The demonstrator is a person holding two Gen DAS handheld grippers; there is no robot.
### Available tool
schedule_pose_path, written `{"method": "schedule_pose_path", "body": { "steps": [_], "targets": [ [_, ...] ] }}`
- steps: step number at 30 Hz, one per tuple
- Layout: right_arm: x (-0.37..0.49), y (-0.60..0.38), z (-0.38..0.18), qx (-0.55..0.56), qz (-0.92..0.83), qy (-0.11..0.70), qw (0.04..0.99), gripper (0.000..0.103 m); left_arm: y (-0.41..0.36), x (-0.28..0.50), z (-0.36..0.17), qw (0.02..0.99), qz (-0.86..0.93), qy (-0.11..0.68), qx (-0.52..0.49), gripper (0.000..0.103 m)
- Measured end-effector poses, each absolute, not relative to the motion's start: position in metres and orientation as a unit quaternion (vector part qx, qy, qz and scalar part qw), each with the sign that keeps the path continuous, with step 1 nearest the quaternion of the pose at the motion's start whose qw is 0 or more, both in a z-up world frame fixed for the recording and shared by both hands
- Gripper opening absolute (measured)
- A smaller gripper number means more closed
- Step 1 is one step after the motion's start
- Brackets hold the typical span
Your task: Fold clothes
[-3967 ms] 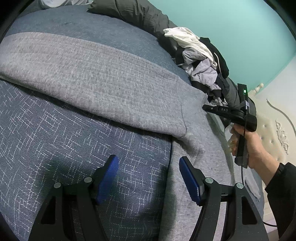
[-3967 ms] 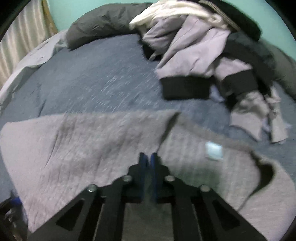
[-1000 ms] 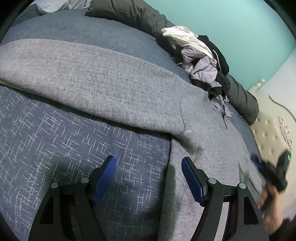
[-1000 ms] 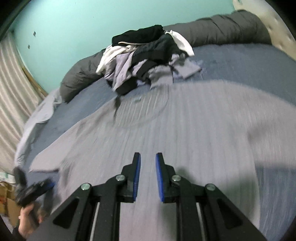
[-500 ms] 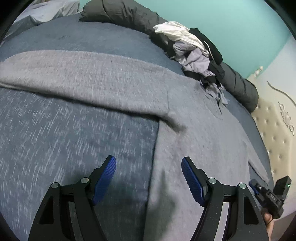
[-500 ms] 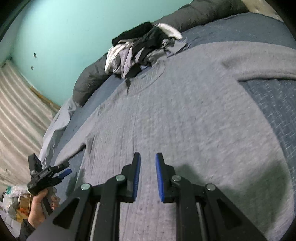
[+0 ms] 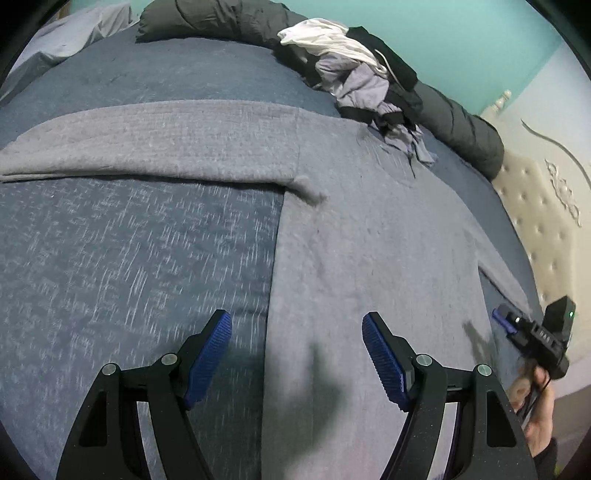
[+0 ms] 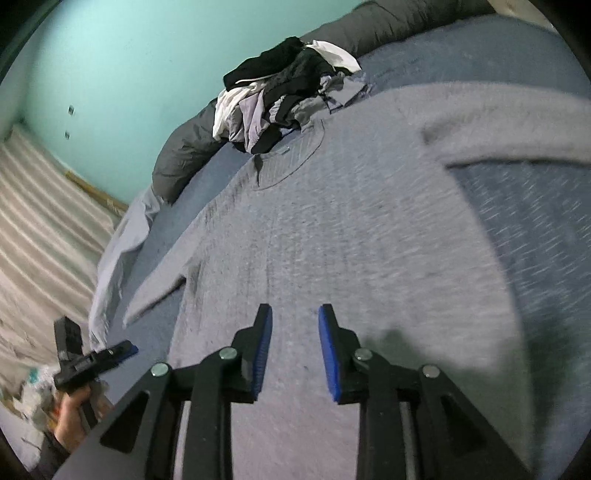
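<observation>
A grey knit sweater [image 7: 369, 221] lies spread flat on the blue bedspread [image 7: 129, 258], its collar toward the far clothes pile and one sleeve stretched out to the left. My left gripper [image 7: 295, 332] is open and empty just above the sweater's side edge, which runs between its fingers. In the right wrist view the sweater [image 8: 332, 240] fills the middle, and my right gripper [image 8: 295, 321] hovers open and empty over its lower body. Each gripper also shows in the other's view: the right gripper [image 7: 502, 319] beyond the far side edge, the left gripper [image 8: 127, 349] at the lower left.
A pile of mixed clothes [image 7: 362, 74] lies at the sweater's collar, against a dark grey rolled duvet [image 7: 221, 18]. A tufted headboard [image 7: 535, 206] bounds the right side. A pale sheet [image 8: 118, 251] and a striped curtain [image 8: 37, 221] lie past the bed's left edge.
The right gripper, shut four seconds ago, has let go and opened wider. Both grippers have drawn back from the collar end toward the sweater's lower part; the left stays open.
</observation>
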State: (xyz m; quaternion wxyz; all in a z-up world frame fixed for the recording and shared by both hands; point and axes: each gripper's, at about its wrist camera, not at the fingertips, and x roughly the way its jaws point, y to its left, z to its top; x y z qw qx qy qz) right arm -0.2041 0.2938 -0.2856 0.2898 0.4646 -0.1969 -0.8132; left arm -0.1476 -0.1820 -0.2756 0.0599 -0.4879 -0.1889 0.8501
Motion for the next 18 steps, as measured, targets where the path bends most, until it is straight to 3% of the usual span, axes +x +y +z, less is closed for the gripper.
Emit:
{"method": "schedule_pose_path", "body": {
  "steps": [4,15,18],
  "targets": [
    [-0.2,0.33,-0.277,0.475,-0.824,-0.163,0.264,0.027,-0.182,-0.135,-0.278,0.061,0.846,-0.194,-0.493,0.077],
    [-0.209,0.466,-0.27,0.501,-0.828,-0.189,0.164,0.027,-0.177,-0.113,-0.293,0.06,0.834,-0.206,-0.509,0.077],
    [-0.216,0.503,-0.271,0.501,-0.832,-0.198,0.128,0.036,-0.175,-0.112,-0.294,0.057,0.834,-0.198,-0.512,0.077]
  ]
}}
